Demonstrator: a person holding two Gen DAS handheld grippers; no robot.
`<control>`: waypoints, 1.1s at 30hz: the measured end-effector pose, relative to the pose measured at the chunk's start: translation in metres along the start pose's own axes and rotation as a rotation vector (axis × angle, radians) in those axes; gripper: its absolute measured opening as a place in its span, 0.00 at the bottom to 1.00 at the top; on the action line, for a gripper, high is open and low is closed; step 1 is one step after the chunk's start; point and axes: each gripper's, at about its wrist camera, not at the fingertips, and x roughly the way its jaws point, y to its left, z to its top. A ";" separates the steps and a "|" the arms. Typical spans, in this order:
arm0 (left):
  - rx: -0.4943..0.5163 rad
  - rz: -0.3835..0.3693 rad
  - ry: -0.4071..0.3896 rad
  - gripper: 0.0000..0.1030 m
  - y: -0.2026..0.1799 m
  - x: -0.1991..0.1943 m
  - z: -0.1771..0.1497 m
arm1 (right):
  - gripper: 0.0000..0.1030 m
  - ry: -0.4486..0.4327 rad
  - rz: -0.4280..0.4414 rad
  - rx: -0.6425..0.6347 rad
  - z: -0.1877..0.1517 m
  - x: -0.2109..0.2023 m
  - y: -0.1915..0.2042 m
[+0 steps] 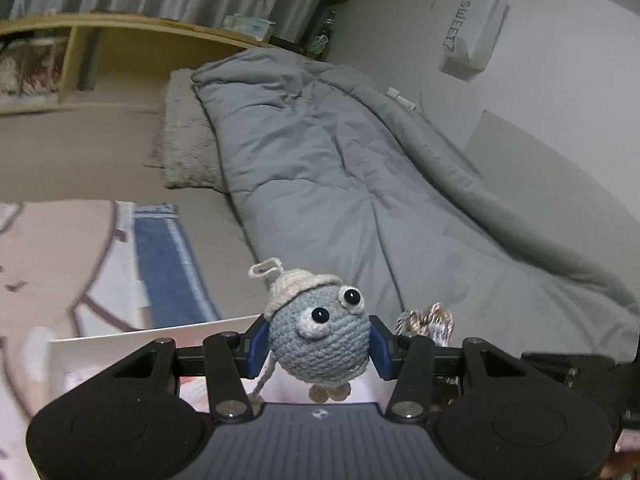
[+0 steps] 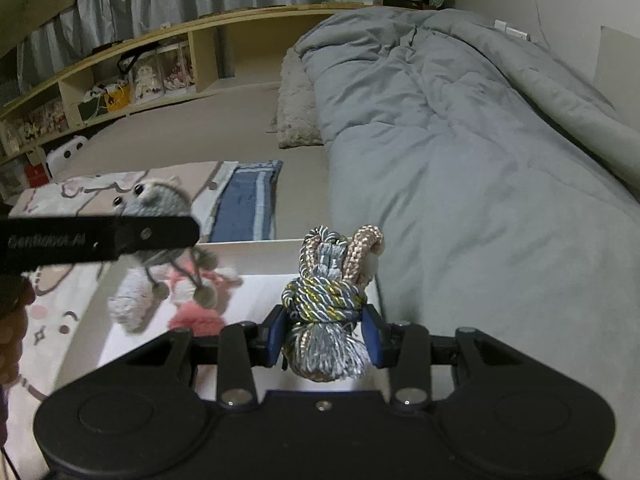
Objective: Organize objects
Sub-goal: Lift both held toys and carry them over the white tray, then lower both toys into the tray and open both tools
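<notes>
Left wrist view: the left claw (image 1: 319, 347) clamps a crocheted blue ball toy (image 1: 320, 336); the right claw (image 2: 325, 338) clamps a knotted cord tassel (image 2: 326, 312), both above the white box (image 2: 256, 250).

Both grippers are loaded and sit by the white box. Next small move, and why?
Probably lower the left gripper a little toward the white box and release there. It is shut on the blue crochet doll, which the right wrist view shows above the box, where a pink plush already lies. The right gripper is shut on the tassel knot at the box's right side and could follow.
</notes>
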 end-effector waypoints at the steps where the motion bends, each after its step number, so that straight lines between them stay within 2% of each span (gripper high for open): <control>1: -0.017 -0.019 -0.001 0.50 0.001 0.009 -0.002 | 0.40 0.001 -0.002 -0.005 0.000 0.003 -0.003; 3: -0.043 -0.058 0.008 0.50 0.003 0.026 -0.007 | 0.40 0.004 -0.002 -0.013 -0.001 0.011 -0.007; 6: -0.045 -0.068 0.043 0.50 0.005 0.049 -0.016 | 0.40 0.008 0.003 -0.042 -0.001 0.021 -0.010; 13: -0.045 -0.034 0.169 0.49 0.028 0.087 -0.039 | 0.40 0.031 0.041 -0.137 0.002 0.045 -0.006; 20: 0.063 0.068 0.251 0.50 0.034 0.096 -0.041 | 0.40 0.062 0.064 -0.188 0.011 0.072 0.004; 25: 0.121 0.100 0.269 0.51 0.033 0.101 -0.040 | 0.40 0.095 0.068 -0.188 0.012 0.090 0.003; 27: 0.132 0.105 0.273 0.52 0.032 0.101 -0.040 | 0.44 0.090 0.084 -0.155 0.011 0.091 -0.002; 29: 0.127 0.112 0.278 0.55 0.032 0.099 -0.040 | 0.52 0.072 0.081 -0.120 0.013 0.087 -0.007; 33: 0.124 0.117 0.281 0.55 0.031 0.095 -0.038 | 0.49 0.064 0.087 -0.111 0.017 0.076 -0.009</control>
